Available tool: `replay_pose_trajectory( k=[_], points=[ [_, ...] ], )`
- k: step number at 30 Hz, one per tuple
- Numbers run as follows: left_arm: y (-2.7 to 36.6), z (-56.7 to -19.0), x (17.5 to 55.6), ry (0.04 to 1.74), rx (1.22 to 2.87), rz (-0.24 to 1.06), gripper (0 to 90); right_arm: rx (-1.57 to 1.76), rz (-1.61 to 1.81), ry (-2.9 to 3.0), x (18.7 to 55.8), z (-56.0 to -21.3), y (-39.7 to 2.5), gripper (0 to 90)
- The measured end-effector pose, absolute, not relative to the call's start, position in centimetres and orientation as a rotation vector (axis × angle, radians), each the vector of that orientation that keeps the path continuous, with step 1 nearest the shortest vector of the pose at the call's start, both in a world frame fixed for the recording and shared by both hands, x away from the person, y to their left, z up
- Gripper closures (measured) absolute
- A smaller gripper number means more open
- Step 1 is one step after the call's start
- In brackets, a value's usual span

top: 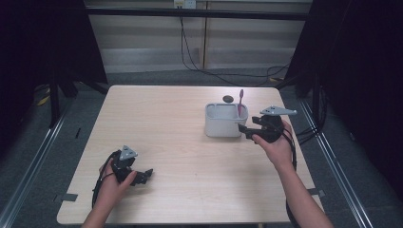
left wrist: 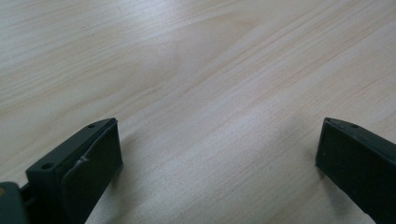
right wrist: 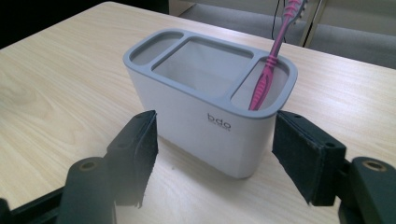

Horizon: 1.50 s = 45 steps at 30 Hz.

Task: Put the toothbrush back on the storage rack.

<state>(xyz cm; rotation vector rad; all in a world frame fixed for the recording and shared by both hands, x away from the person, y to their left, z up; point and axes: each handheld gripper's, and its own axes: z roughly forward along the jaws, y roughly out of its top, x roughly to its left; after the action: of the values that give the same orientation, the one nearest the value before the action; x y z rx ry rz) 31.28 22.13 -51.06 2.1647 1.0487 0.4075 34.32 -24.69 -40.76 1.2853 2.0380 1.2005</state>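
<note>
A white holder with a grey rim (top: 221, 121) (right wrist: 196, 109) stands upright on the right half of the wooden table (top: 176, 142). A pink toothbrush (top: 240, 102) (right wrist: 271, 70) leans in its right-hand end compartment. My right gripper (top: 246, 131) (right wrist: 215, 156) is open, with its jaws on either side of the holder's near end and not touching it. My left gripper (top: 145, 175) (left wrist: 217, 156) is open low over bare wood near the front left of the table, with nothing between its jaws.
A small dark round object (top: 228, 99) lies on the table just behind the holder. Black cables (top: 190, 57) run across the floor beyond the far edge. Metal rails (top: 43, 147) flank the table on both sides.
</note>
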Motion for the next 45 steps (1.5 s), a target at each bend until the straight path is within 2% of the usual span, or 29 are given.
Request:
replay_pose_trajectory(
  k=[33, 40, 45],
  points=[
    [22.1, -51.1, 31.3, 1.049, 2.164, 0.407, 0.0, 1.267, 1.160, 2.147, 31.9, -44.1, -26.4, 31.0],
    [22.1, -51.1, 31.3, 1.049, 2.164, 0.407, 0.0, 1.235, 1.056, 2.280, 31.4, -45.0, -26.5, 26.8],
    [22.1, -51.1, 31.3, 1.049, 2.164, 0.407, 0.0, 1.215, 1.079, 2.294, 30.5, -45.7, -26.9, 26.9]
  ],
)
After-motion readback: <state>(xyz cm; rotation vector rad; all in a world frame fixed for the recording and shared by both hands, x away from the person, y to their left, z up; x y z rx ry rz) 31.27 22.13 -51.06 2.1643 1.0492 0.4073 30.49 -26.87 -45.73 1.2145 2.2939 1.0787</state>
